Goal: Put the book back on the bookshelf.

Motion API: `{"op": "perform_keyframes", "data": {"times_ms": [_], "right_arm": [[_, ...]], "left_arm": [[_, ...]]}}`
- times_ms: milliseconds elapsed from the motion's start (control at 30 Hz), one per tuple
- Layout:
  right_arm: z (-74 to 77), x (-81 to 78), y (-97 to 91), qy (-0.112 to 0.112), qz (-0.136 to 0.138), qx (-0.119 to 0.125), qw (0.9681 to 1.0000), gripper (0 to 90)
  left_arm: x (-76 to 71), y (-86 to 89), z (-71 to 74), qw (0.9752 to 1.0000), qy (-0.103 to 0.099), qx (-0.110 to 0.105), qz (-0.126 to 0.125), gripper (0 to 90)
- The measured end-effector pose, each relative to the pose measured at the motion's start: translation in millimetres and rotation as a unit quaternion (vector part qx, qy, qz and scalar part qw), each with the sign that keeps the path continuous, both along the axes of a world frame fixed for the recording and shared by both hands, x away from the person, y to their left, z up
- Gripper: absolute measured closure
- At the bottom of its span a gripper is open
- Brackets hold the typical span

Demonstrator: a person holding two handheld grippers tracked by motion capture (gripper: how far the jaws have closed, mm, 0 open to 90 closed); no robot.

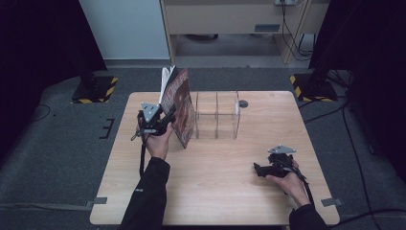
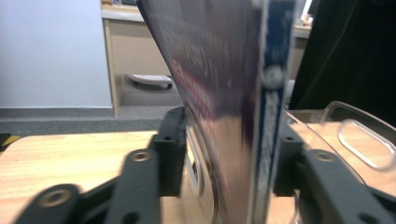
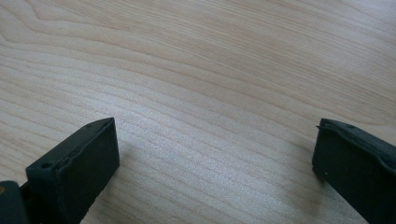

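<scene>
Room: dim, grey carpeted floor, a pale wooden counter [image 1: 215, 167] in the middle, a desk and cables beyond it.
Left tongs [image 1: 165, 120]: clamped on a book [image 1: 179, 108], one jaw on each cover; in the left gripper view the book [image 2: 229, 107] rises between the jaws, spine edge toward the camera.
Book: upright, slightly tilted, lower edge at or just above the counter, at the left end of a clear plastic rack [image 1: 216, 115]; its pages fan open a little at the top.
Rack: transparent, with upright dividers, standing at the counter's far middle; its slots look empty. A rounded clear wall of it [image 2: 359, 135] shows just right of the left tongs.
Right tongs [image 1: 258, 168]: resting low over bare wood, well apart from book and rack, jaws spread wide with nothing between them [image 3: 210, 154].
Progress: the book is picked up and brought to the rack, so the carry looks done. Whether it already sits inside the first slot or just outside it I cannot tell. Left to do, by my reading: seat it between the dividers and let go.
</scene>
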State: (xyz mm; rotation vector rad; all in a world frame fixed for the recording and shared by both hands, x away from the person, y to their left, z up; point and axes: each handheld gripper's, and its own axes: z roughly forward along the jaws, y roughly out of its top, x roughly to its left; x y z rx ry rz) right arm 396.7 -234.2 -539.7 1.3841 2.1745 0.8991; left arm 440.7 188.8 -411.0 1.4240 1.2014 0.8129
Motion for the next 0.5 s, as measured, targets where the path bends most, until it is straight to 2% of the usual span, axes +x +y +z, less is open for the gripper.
{"op": "perform_keyframes", "data": {"times_ms": [133, 167, 267, 400, 500], "right_arm": [[0.2, -0.1, -0.2, 0.001, 0.001, 0.000, 1.0000, 1.2], [0.1, -0.2, -0.1, 0.000, 0.001, 0.000, 1.0000, 1.3], [0.2, -0.6, 0.0, 0.000, 0.000, 0.001, 1.0000, 1.6], [1.4, -1.1, -0.8, 0.001, 0.002, 0.000, 1.0000, 4.6], [4.0, -1.8, -2.6, 0.002, 0.005, -0.010, 0.9999, 6.1]], "left_arm": [[-17.7, 11.6, -5.7, 0.9995, 0.014, -0.005, -0.028, 42.4], [-22.4, 14.5, -7.9, 0.9992, 0.019, -0.001, -0.035, 40.4], [-37.7, 23.1, -16.2, 0.9979, 0.032, -0.007, -0.056, 35.9], [-57.6, 32.3, -31.7, 0.9956, 0.051, 0.012, -0.078, 30.8], [-70.3, 38.1, -44.7, 0.9936, 0.063, 0.026, -0.090, 27.9]]}}
